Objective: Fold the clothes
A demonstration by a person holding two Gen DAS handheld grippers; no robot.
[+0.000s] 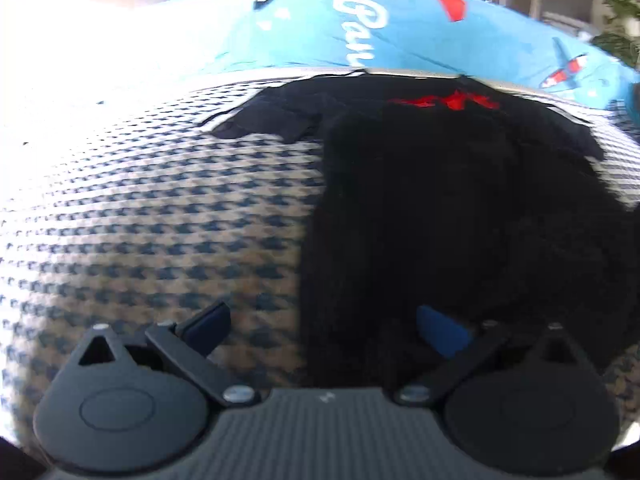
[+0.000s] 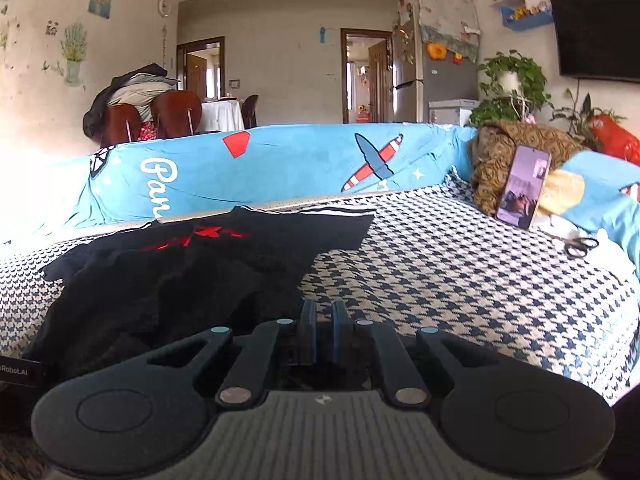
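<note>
A black garment (image 2: 192,264) with a red print lies spread on the houndstooth cover (image 2: 460,280), ahead and to the left of the right gripper (image 2: 324,320) and ahead and to the right of the left gripper (image 1: 320,332). The left gripper's jaws stand wide apart, one pad over the cover, the other over dark cloth, holding nothing. The right gripper's jaws stand nearly together at the garment's near edge; whether cloth lies between them cannot be told. The fabric looks soft, light and limp, likely to sag and drag; a hem corner or sleeve edge offers the surest hold.
</note>
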